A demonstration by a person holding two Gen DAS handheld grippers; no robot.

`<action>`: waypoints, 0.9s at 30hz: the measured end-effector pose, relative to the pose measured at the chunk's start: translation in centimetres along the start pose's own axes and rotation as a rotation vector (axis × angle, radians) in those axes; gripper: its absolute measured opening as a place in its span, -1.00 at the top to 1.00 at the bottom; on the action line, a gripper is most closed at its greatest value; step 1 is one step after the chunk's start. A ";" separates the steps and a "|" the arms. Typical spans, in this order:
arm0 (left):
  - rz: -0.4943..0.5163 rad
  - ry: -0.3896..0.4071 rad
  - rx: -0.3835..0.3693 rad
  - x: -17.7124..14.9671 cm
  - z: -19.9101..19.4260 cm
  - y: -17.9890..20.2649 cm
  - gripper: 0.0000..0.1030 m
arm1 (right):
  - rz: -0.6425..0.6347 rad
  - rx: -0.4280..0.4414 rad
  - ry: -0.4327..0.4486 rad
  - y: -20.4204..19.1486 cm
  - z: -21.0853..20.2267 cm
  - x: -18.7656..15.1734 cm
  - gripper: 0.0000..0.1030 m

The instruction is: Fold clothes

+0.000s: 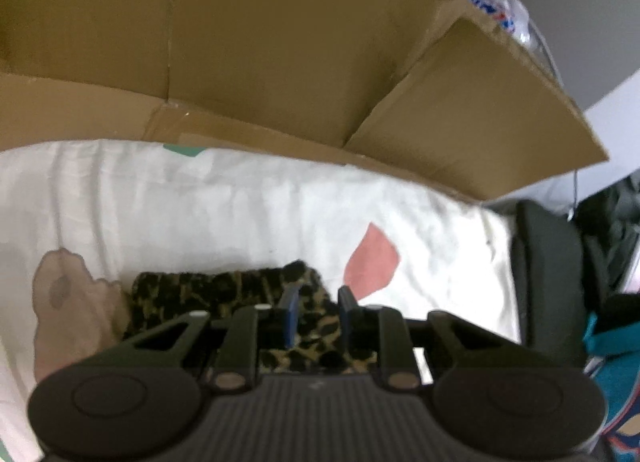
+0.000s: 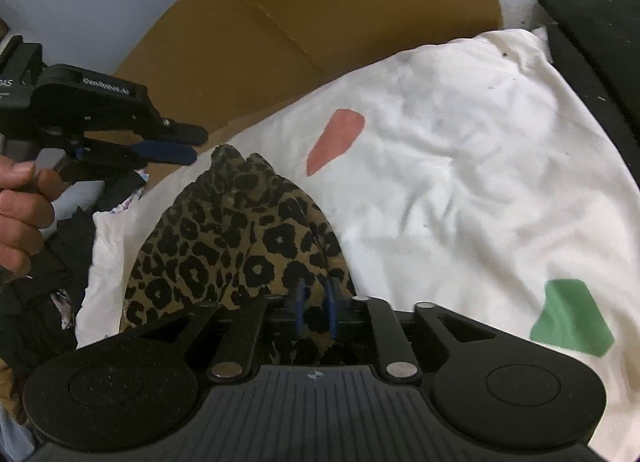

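Note:
A leopard-print garment [image 2: 240, 238] lies bunched on a white sheet [image 2: 460, 149] with coloured patches. My right gripper [image 2: 316, 294] is low over its near edge, blue fingers close together with leopard cloth between them. My left gripper [image 1: 318, 294] hovers just above the same garment [image 1: 224, 290], fingers apart with no cloth held. It also shows in the right wrist view [image 2: 176, 141], raised at the left, jaws slightly parted, a hand on its handle.
A large cardboard box [image 1: 280, 45] stands along the sheet's far edge. A beige cloth [image 1: 72, 310] lies left of the garment. A black chair [image 1: 548, 274] is at the right. Dark clothes [image 2: 44, 270] are piled off the sheet's left side.

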State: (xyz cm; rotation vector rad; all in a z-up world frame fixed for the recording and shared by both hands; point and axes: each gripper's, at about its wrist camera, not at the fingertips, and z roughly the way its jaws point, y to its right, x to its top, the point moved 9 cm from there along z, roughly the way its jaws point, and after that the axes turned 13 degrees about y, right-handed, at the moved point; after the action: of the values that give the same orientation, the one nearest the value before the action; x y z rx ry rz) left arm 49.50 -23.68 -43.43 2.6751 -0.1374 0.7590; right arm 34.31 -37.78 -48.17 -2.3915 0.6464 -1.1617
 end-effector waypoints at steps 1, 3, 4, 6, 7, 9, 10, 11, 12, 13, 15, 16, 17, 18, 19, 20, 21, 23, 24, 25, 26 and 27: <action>0.016 -0.005 0.011 -0.2 0.3 0.0 0.58 | -0.010 -0.001 -0.006 -0.2 0.3 0.0 0.58; 0.036 -0.018 0.029 -0.6 1.3 -0.1 0.59 | -0.017 0.002 -0.023 -0.1 0.8 -0.2 0.56; 0.039 -0.023 0.037 -0.8 1.7 -0.2 0.59 | -0.016 0.005 -0.031 0.0 1.0 -0.3 0.56; 0.038 -0.031 0.049 -1.2 2.5 -0.7 0.59 | -0.009 0.008 -0.046 0.3 1.4 -0.5 0.56; 0.037 -0.034 0.053 -1.4 2.9 -0.9 0.59 | -0.004 0.011 -0.053 0.4 1.6 -0.6 0.56; 0.027 -0.032 0.054 -1.7 3.2 -1.2 0.59 | -0.007 0.015 -0.068 0.4 1.9 -0.7 0.55; 0.032 -0.029 0.051 -1.7 3.2 -1.2 0.59 | -0.012 0.015 -0.076 0.3 2.1 -0.8 0.55; 0.038 -0.027 0.049 -1.7 3.2 -1.1 0.59 | -0.017 0.015 -0.084 0.3 2.3 -0.8 0.55; 0.047 -0.027 0.046 -1.8 3.1 -1.0 0.59 | -0.023 0.019 -0.091 0.2 2.4 -0.9 0.55; 0.058 -0.032 0.040 -1.9 2.9 -0.9 0.61 | -0.033 0.032 -0.095 -0.1 2.4 -0.8 0.55; 0.079 -0.042 0.027 -2.1 2.5 -0.5 0.71 | -0.051 0.052 -0.099 -0.5 2.4 -0.8 0.81; 0.089 -0.048 0.020 -2.3 2.4 -0.4 0.72 | -0.058 0.052 -0.097 -0.6 2.3 -0.8 0.96; 0.099 -0.052 0.014 -2.5 2.3 -0.2 0.72 | -0.065 0.051 -0.095 -0.6 2.2 -0.8 1.00; 0.115 -0.048 0.019 -2.5 2.2 -0.1 0.74 | -0.067 0.050 -0.091 -0.6 2.1 -0.7 1.00; 0.130 -0.044 0.024 -2.5 2.1 -0.1 0.75 | -0.060 0.047 -0.084 -0.4 1.9 -0.6 1.00; 0.138 -0.044 0.029 -2.6 2.1 -0.1 0.76 | -0.056 0.044 -0.077 -0.3 1.6 -0.4 1.00; 0.136 -0.047 0.028 -2.7 2.2 0.0 0.76 | -0.056 0.037 -0.073 -0.2 1.4 -0.3 1.00; 0.138 -0.052 0.023 -2.7 2.3 0.3 0.79 | -0.047 0.023 -0.071 0.2 0.9 -0.1 1.00; 0.148 -0.051 0.025 -2.7 2.4 0.4 0.79 | -0.042 0.018 -0.071 0.3 0.7 -0.1 1.00; 0.157 -0.049 0.028 -2.6 2.6 0.5 0.79 | -0.038 0.011 -0.071 0.4 0.5 -0.1 1.00; 0.158 -0.046 0.029 -2.6 2.8 0.6 0.81 | -0.038 0.003 -0.071 0.5 0.3 -0.1 1.00; 0.154 -0.046 0.027 -2.7 3.0 0.6 0.81 | -0.040 -0.007 -0.073 0.7 0.2 -0.1 1.00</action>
State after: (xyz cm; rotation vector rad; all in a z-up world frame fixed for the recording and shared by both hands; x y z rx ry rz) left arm 48.56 -25.35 -47.06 2.7327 -0.3506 0.7505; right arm 34.27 -38.23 -48.73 -2.4505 0.5830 -1.0839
